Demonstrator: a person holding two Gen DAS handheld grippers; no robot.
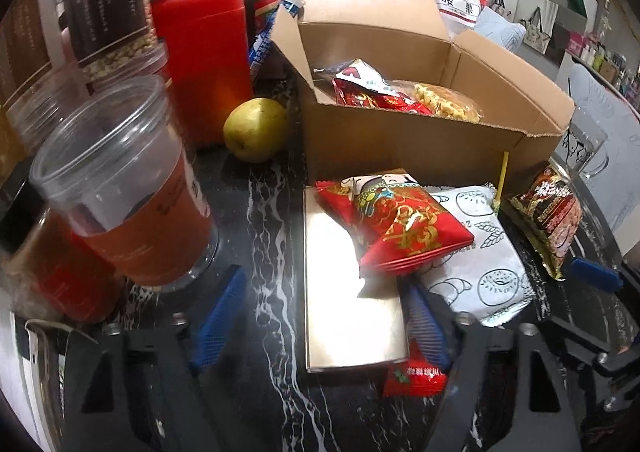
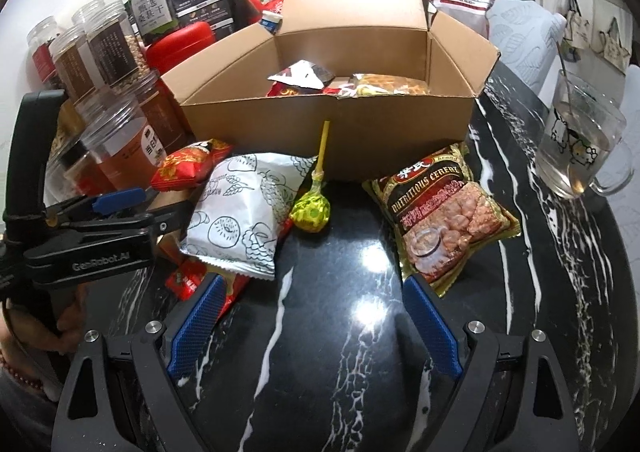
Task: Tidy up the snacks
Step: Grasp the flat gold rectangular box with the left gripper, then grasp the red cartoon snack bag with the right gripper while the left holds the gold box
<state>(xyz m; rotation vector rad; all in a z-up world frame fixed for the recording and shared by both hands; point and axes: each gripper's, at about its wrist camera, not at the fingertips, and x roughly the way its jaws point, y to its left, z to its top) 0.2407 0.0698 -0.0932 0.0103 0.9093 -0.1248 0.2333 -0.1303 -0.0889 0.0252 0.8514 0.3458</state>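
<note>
we judge the step: gathering loose packets into the cardboard box (image 1: pixel 420 140) at 12 o'clock. our left gripper (image 1: pixel 324 316) stands half open astride the flat gold box (image 1: pixel 348 292), pads clear of it; the red snack packet (image 1: pixel 404 228) lies across its far end. right gripper (image 2: pixel 316 316) gapes wide, empty, the cereal packet (image 2: pixel 444 208) at 1 o'clock. close squarely, lift clear of the white packet (image 2: pixel 248 208). black marble table (image 2: pixel 340 352), glossy; jars (image 2: pixel 116 148) crowd 10 o'clock.

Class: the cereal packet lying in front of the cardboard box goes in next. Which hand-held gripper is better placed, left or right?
Right. The right hand-held gripper is open, and the cereal packet lies just past its right finger; the left hand-held gripper straddles the gold box.
</note>
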